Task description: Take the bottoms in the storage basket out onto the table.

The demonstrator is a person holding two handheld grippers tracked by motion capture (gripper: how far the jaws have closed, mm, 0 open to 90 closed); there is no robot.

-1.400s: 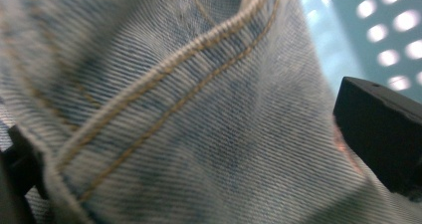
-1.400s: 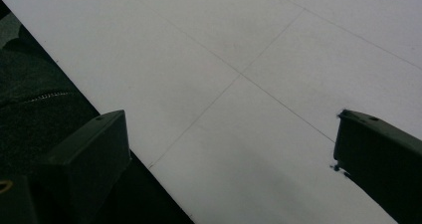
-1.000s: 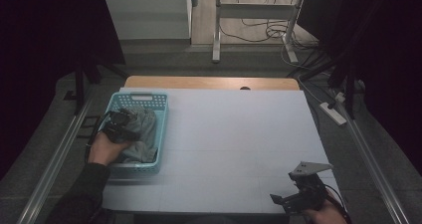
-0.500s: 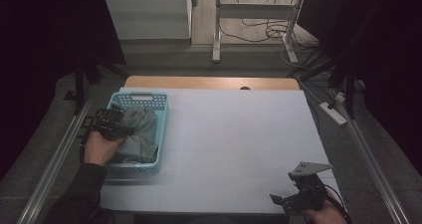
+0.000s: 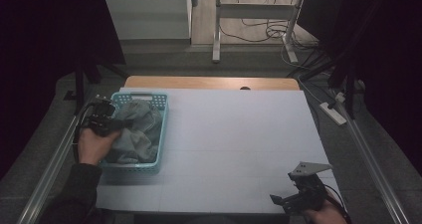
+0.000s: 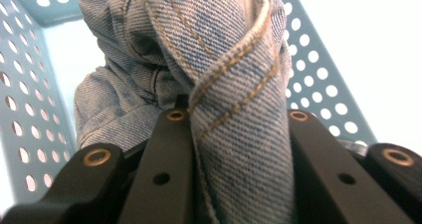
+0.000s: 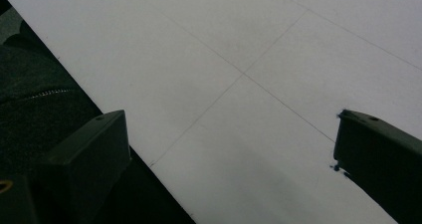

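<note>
A light blue perforated basket [image 5: 160, 134] stands at the table's left side and holds a crumpled blue denim garment [image 5: 142, 132]. My left gripper [image 5: 118, 125] hovers over the basket's left rim, shut on a fold of that denim. In the left gripper view the stitched denim fold [image 6: 234, 59] is pinched between the two black jaws of the left gripper [image 6: 236, 117], with the basket wall [image 6: 25, 84] behind. My right gripper [image 5: 279, 200] rests at the table's front right edge, its jaws wide apart. In its own view the right gripper [image 7: 231, 129] has only the white tabletop [image 7: 249, 45] between its jaws.
The white tabletop [image 5: 239, 134] stretches between basket and right gripper. A wooden strip [image 5: 209, 82] borders the far edge. Metal rails [image 5: 52, 164] run along the left side. A power strip [image 5: 332, 112] and cables lie on the floor at the right.
My left hand has risen and drawn back toward the basket's left rim, with a fold of denim pulled up in the gripper. The right gripper has stayed put.
</note>
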